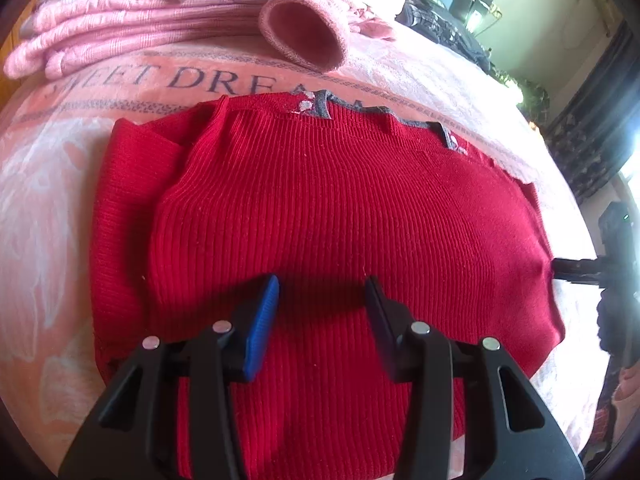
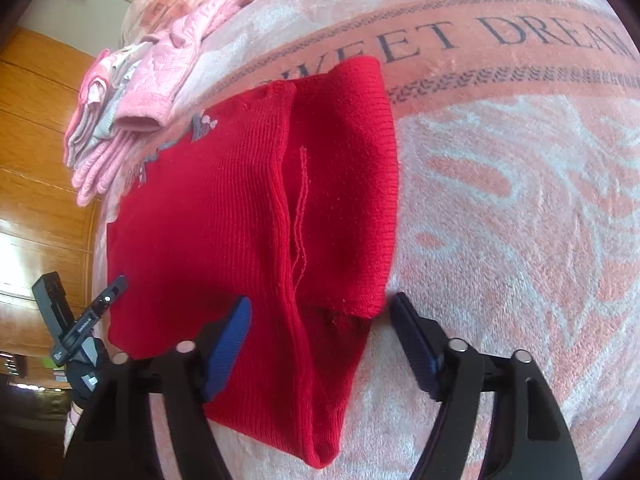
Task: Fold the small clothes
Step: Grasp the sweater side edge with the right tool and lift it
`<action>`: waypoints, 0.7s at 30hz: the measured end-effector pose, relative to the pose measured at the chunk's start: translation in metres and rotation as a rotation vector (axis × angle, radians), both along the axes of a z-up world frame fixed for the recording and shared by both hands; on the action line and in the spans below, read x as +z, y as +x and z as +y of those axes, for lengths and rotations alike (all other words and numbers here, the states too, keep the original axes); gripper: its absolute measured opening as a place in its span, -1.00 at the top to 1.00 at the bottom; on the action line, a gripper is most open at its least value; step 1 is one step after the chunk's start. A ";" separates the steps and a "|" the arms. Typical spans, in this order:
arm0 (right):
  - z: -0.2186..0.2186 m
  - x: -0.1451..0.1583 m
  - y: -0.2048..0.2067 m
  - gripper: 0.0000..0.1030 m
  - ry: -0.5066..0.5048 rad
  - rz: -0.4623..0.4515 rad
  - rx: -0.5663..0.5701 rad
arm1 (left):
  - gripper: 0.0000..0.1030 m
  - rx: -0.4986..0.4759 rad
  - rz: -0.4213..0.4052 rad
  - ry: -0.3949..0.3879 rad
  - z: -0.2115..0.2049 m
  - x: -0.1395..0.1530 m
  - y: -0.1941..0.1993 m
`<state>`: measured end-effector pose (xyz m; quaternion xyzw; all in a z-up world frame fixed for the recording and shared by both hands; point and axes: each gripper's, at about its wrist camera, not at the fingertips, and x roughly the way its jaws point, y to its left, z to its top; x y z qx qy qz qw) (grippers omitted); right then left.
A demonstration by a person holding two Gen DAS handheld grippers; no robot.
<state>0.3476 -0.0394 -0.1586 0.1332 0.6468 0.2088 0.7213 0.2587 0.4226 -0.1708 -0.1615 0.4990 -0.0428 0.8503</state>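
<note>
A red ribbed knit sweater [image 1: 320, 208] with a grey collar lies flat on a pink and white blanket, one sleeve folded in over its body. My left gripper [image 1: 322, 304] hovers open just above the sweater's near part, nothing between its blue pads. In the right wrist view the same sweater [image 2: 224, 220] shows its folded sleeve [image 2: 344, 184] lying along the right side. My right gripper [image 2: 320, 320] is open and straddles the sleeve's near end, the fabric lying between the pads without being pinched.
A stack of folded pink and grey clothes [image 1: 152, 20] sits at the far side of the blanket [image 1: 48, 200], seen too in the right wrist view as a pink pile [image 2: 120, 120]. The other gripper's black body [image 2: 76, 328] shows at left. Wooden panelling [image 2: 36, 140] stands beyond.
</note>
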 end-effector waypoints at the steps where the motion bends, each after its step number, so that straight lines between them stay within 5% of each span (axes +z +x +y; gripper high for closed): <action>1: 0.003 0.000 0.001 0.01 -0.005 -0.002 0.004 | 0.15 0.004 0.000 -0.010 0.001 0.000 0.000; 4: 0.008 -0.004 0.004 0.56 0.044 0.021 -0.019 | 0.15 -0.001 0.003 0.001 -0.001 0.000 0.000; 5: 0.006 -0.005 0.003 0.59 0.053 0.025 -0.027 | 0.15 -0.006 0.004 0.013 -0.003 0.000 0.001; 21: 0.005 -0.012 -0.001 0.63 0.043 0.010 -0.039 | 0.15 -0.015 -0.003 0.028 -0.004 -0.001 0.000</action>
